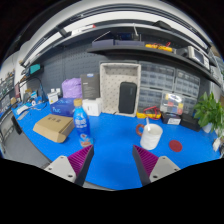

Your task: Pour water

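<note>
The gripper [111,163] is held above a blue table [115,150], its two fingers spread wide with nothing between them; the purple pads [79,157] are seen on the inner faces. A water bottle [82,126] with a blue label is stood upright just ahead of the left finger, close to its tip. A white cup [151,135] is stood just ahead of the right finger — a thin stick-like item is seen rising from it, though what it is cannot be told. Bottle and cup are set apart, with bare blue surface between them. Beyond the bottle, to the left, a cardboard box [53,127] is laid flat. Further ahead, a white framed panel with a dark screen [122,92] is stood upright — and a green plant [210,112] is seen far off to the right
</note>
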A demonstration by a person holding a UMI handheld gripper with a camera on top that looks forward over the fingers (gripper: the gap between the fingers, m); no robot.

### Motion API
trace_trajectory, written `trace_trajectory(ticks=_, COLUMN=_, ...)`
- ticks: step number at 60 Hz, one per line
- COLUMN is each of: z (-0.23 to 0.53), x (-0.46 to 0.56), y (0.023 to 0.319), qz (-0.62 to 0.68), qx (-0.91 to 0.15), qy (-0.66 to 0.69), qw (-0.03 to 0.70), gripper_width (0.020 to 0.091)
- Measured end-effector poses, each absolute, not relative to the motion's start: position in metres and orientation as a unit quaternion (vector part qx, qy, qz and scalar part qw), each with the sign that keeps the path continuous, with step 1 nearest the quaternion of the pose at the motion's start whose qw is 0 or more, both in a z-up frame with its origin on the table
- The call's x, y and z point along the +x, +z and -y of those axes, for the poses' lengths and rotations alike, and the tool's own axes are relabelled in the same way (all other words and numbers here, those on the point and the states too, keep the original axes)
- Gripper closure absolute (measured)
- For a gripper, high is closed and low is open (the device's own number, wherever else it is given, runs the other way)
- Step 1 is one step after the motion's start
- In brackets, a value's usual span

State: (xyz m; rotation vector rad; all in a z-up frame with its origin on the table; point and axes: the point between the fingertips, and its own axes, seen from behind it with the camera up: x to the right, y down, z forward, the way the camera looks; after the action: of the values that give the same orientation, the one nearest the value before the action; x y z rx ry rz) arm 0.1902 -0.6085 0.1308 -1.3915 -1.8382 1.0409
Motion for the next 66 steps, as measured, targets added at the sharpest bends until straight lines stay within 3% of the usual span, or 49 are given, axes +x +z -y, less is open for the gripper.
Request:
trace_trajectory(ticks=6, z=0.658, x=0.192, y=0.106, qz=0.689, qx=-0.535, qy=0.392, qw=0.292, gripper_width=0.0310)
trace_trajectory(ticks=18, z=0.722, x=0.159, y=0.085, qz=0.666, qx=-0.553, qy=0.397, qw=0.303, gripper_width=0.0309)
trace_trajectory(ticks=40, z=0.755, x=0.060, y=0.076, qz=0.622, qx=-0.552, qy=0.414, qw=0.369, gripper_width=0.0323)
trace_trajectory(ticks=46, z=0.762, x=0.043, y=0.072, qz=0.625, qx=-0.539, qy=0.418, qw=0.379, gripper_width=0.0379)
trace_trajectory(ticks=51, z=0.764, x=0.035, y=0.071, qz=0.626, qx=-0.531, qy=0.415, qw=0.393, gripper_width=0.0551)
trace_trajectory(ticks=66, z=0.769, x=0.024, y=0.078, qz=0.611, qx=-0.506, qy=0.442, qw=0.419, gripper_width=0.0641)
